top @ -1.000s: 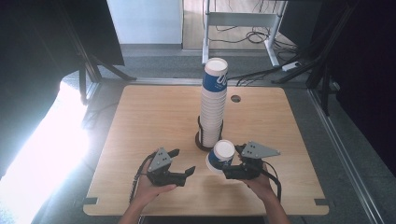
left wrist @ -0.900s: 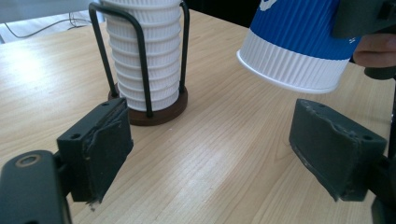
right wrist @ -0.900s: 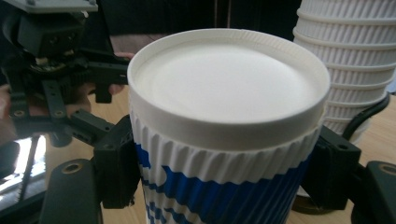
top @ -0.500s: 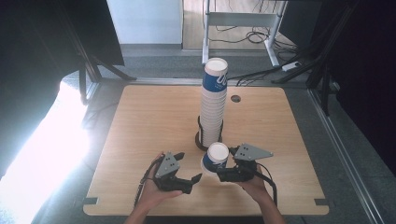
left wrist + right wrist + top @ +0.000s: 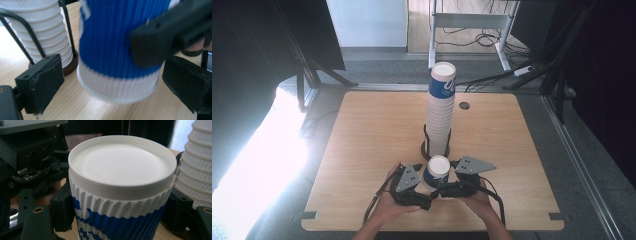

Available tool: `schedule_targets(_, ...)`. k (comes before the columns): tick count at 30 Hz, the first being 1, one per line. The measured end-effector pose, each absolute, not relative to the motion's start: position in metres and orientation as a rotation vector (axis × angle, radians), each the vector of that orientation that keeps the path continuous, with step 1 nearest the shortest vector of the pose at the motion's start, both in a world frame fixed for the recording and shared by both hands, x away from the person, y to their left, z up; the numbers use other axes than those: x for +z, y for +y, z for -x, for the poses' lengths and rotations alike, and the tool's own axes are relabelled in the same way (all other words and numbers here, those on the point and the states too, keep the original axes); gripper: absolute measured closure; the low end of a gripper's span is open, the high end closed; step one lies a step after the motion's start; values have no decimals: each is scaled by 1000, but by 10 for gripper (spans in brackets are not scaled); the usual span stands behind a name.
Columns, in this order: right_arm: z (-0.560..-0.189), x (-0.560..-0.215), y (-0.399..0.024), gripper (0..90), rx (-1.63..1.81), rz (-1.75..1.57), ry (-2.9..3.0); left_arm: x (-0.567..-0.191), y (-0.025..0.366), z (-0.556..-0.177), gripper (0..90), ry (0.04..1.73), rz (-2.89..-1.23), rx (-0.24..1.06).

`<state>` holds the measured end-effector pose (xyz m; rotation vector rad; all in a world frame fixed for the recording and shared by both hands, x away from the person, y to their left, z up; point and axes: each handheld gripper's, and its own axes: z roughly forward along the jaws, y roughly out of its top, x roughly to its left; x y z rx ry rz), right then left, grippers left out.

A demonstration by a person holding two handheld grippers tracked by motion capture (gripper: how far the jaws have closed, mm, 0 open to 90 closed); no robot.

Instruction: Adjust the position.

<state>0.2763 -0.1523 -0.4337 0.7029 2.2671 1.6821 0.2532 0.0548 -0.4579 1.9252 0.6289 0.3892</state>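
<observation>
While clamped, lidded cup

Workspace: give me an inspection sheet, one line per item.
Surface: wooden table, a round hole near its far edge.
Job's things: blue-and-white ribbed cup, upside down, near the front edge; tall cup stack in a black wire holder behind it.
Clutter: nothing seen.
Grippers: right tool shut on the cup; left tool open, its jaws have just been opening, standing either side of the cup without pressing it.
Cables: one trails from each tool; more lie on the floor beyond the table.
Surroundings: dark stands at both sides, bright glare on the left, a metal frame behind.
</observation>
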Motion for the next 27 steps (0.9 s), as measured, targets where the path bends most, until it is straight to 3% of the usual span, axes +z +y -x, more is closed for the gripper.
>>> schedule_targets(4, -274, -434, -148, 251, 1683, -691, 2277, -461, 50, -255, 52, 624, -1923, 402)
schedule_targets(11, -277, -436, -148, 237, 1672, -704, 2295, -464, 48, -254, 176, 610, -1910, 403)
schedule_targets(22, -277, -432, -154, 164, 1709, -734, 2272, -464, 53, -257, 197, 613, -1970, 476)
schedule_targets(27, -277, -429, -166, 156, 1730, -762, 2247, -465, 59, -259, 197, 599, -2062, 581)
